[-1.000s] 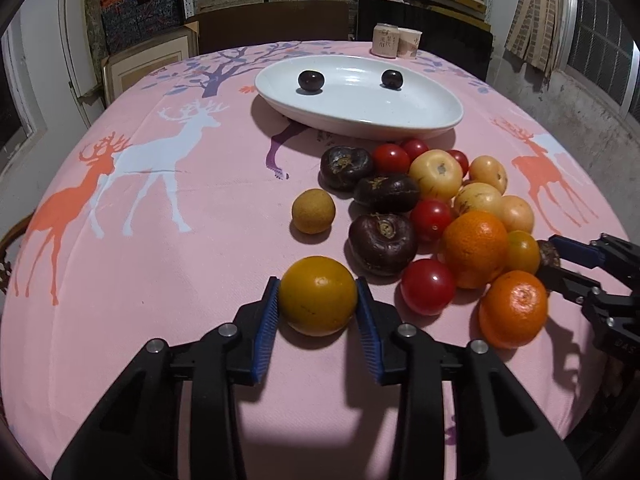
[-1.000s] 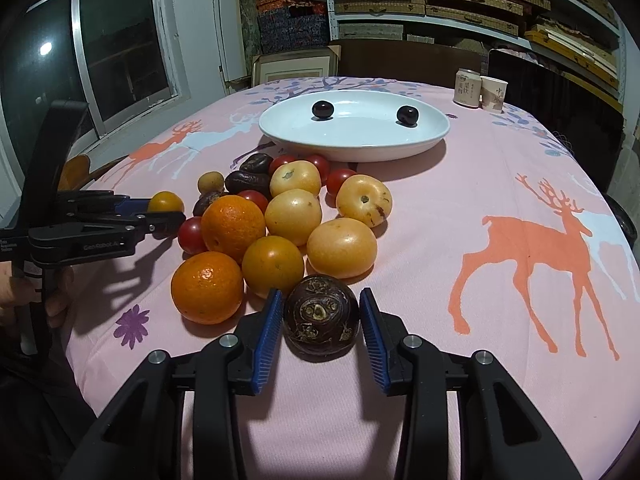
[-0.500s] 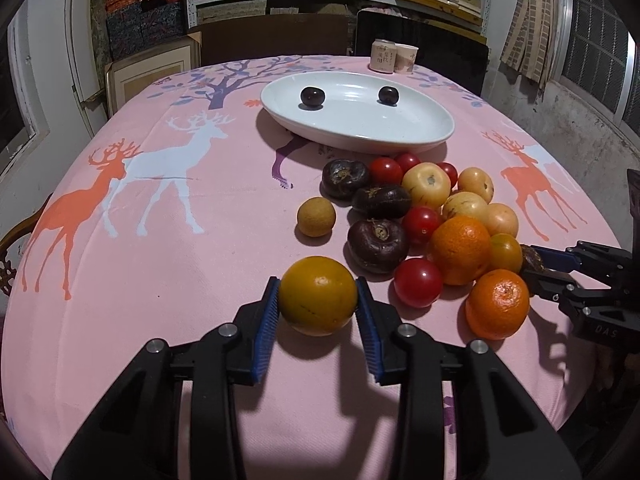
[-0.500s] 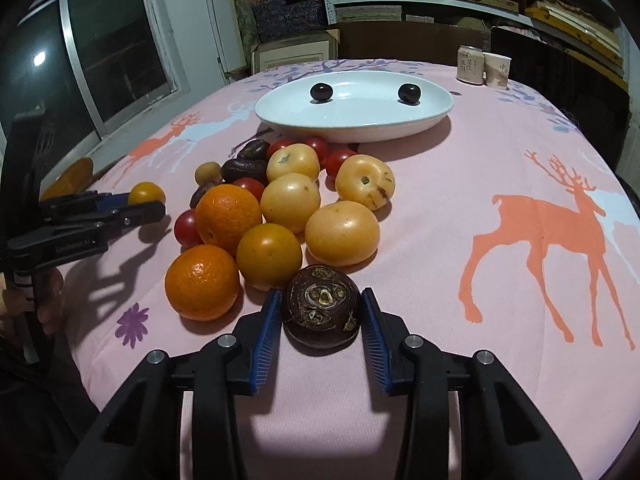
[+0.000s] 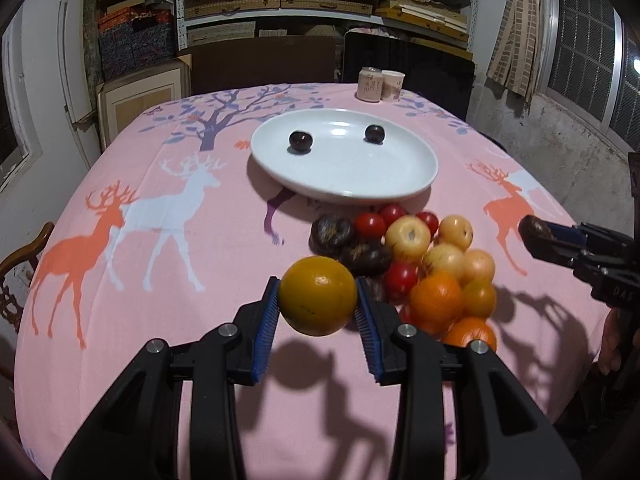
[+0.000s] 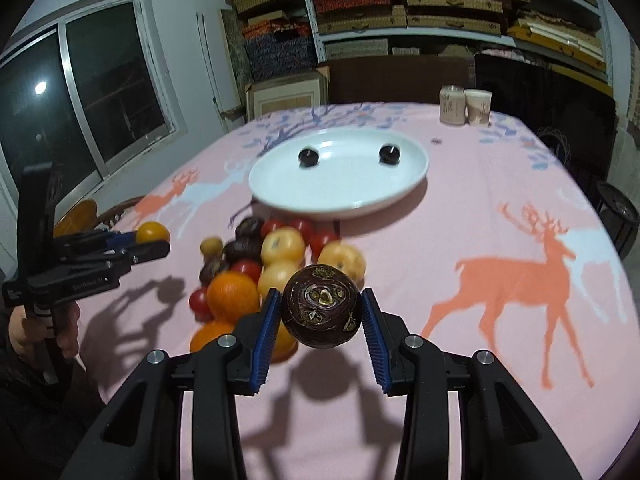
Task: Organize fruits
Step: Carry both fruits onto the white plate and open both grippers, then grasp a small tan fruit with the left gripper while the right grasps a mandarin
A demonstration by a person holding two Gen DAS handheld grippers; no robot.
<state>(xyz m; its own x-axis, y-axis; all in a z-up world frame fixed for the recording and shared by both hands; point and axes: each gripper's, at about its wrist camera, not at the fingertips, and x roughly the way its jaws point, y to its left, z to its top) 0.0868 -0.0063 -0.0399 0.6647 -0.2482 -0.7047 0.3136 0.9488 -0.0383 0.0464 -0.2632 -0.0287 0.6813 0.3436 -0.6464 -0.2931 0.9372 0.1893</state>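
Note:
My left gripper is shut on a yellow-orange fruit and holds it above the pink cloth, its shadow below. My right gripper is shut on a dark purple round fruit, also lifted off the table. Each gripper shows in the other view: the right one at the right edge, the left one at the left. A heap of fruit with oranges, yellow apples, red tomatoes and dark fruits lies in front of a white oval plate. Two dark plums sit on the plate.
Two paper cups stand at the table's far edge. A wooden chair back shows at the left table edge. Shelves of boxes fill the wall behind. A person's hand holds the left gripper's handle. The pink deer tablecloth has bare room at the right.
Both grippers have risen with their fruits, which now hang clear of the cloth. The heap and the plate have stayed where they were.

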